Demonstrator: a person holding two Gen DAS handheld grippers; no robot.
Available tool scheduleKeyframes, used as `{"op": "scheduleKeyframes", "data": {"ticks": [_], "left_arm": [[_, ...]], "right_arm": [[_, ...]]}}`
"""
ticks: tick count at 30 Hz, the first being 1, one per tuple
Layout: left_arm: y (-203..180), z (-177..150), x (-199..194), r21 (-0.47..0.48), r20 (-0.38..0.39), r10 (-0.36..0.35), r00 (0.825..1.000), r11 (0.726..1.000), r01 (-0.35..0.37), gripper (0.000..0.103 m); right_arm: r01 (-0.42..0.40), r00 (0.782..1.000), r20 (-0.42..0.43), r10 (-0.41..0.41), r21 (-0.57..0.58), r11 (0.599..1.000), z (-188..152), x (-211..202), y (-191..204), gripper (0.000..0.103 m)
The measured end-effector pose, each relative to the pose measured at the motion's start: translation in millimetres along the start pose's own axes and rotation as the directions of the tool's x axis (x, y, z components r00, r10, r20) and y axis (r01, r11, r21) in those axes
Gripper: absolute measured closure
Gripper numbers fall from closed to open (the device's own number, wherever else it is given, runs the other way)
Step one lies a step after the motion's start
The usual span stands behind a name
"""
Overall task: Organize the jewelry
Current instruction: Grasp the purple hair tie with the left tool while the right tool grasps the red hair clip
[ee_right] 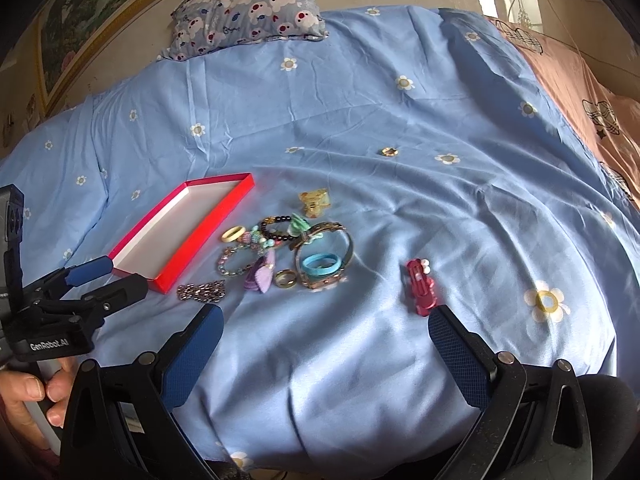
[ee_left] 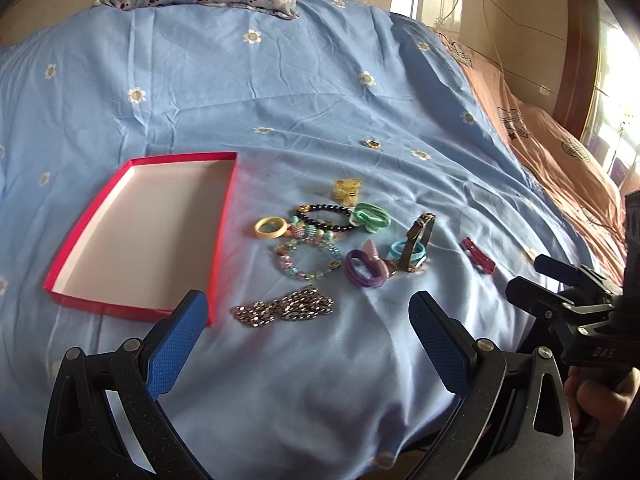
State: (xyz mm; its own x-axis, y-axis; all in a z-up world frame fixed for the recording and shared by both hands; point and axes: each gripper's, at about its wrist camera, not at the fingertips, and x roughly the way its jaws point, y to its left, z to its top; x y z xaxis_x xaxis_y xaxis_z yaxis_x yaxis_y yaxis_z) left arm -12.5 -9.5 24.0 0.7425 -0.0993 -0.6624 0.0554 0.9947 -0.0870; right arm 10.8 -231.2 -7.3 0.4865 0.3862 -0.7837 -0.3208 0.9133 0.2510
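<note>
blue floral bedsheet (ee_left: 280,80), covering the bed and bearing all items.
red shallow box (ee_left: 100,280), white inside, lying open and holding nothing, left of the jewelry.
jewelry cluster, lying loose on the sheet just right of the box: silver chain (ee_left: 282,311) sitting nearest the box's front corner; pastel bead bracelet (ee_left: 306,260); black bead bracelet (ee_left: 324,216); yellow ring (ee_left: 271,227); green hair tie (ee_left: 372,218); purple hair tie (ee_left: 366,274); wristwatch (ee_right: 324,256) standing on edge, looping around a blue ring (ee_right: 320,265); yellow hair claw (ee_left: 347,191) sitting at the far edge.
red hair clip (ee_right: 420,288), lying apart to the right.
small gold ring (ee_right: 389,152), lying well apart, farther up the bed.
patterned pillow (ee_right: 248,12), resting at the head.
left gripper (ee_left: 308,312), hovering with fingers spread wide, gripping nothing.
right gripper (ee_right: 326,320), hovering likewise, fingers spread wide, gripping nothing.
</note>
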Motion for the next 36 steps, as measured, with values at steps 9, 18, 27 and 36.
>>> {"op": "scheduleKeyframes", "data": {"ticks": [9,18,27,36], "left_arm": [[-19.2,11.2,51.4,0.034,-0.102,-0.079,0.992,0.996,0.083,0.021],[-26.5,16.0,94.6,0.035,-0.192,-0.109,0.975,0.992,0.117,0.033],[-30.0,15.5,117.7,0.042,-0.252,-0.152,0.956,0.985,0.168,0.067],[-21.4,13.8,117.3,0.021,-0.255,-0.197,0.947,0.978,0.209,0.091]], "right_arm": [[0.042,0.998,-0.038,-0.04,0.057,0.997,4.9,19.4,-40.0,0.011],[0.053,0.992,-0.119,-0.046,0.056,0.997,8.3,51.4,-50.6,0.034],[0.095,0.977,-0.195,-0.082,0.058,0.994,8.1,75.1,-62.3,0.05],[0.13,0.972,-0.204,-0.114,0.067,0.989,8.4,77.2,-68.7,0.085]]}}
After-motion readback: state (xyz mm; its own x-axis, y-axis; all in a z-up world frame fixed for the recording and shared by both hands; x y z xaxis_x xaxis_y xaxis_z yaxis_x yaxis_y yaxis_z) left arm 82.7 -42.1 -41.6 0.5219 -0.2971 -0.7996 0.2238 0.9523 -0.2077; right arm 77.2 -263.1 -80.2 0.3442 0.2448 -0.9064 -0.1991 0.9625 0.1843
